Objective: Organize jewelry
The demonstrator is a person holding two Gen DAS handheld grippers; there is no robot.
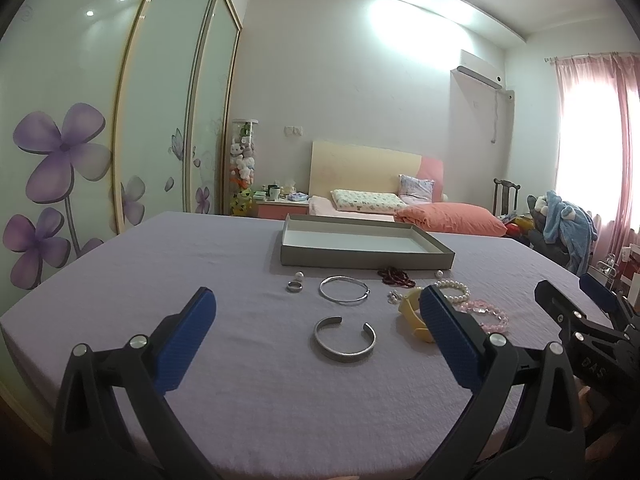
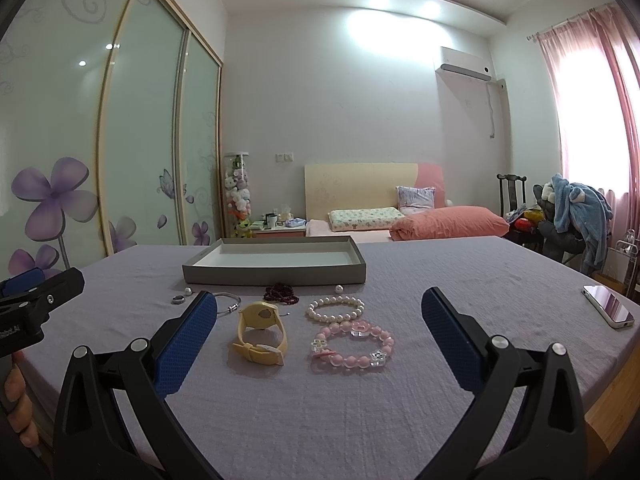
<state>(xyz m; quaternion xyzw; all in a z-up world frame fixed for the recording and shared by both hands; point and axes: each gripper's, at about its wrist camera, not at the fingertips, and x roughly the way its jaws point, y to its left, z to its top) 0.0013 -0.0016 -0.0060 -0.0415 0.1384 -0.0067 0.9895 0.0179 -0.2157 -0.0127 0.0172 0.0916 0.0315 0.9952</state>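
Jewelry lies on a lilac-covered table in front of an empty grey tray. My left gripper is open and empty above a silver cuff; a thin silver bangle and a ring lie beyond it. My right gripper is open and empty above a yellow watch, a pink bead bracelet and a pearl bracelet. A dark red bead string and loose pearls lie by the tray.
A phone lies at the table's right edge. Behind the table are a bed with pillows, a chair piled with clothes and sliding wardrobe doors on the left.
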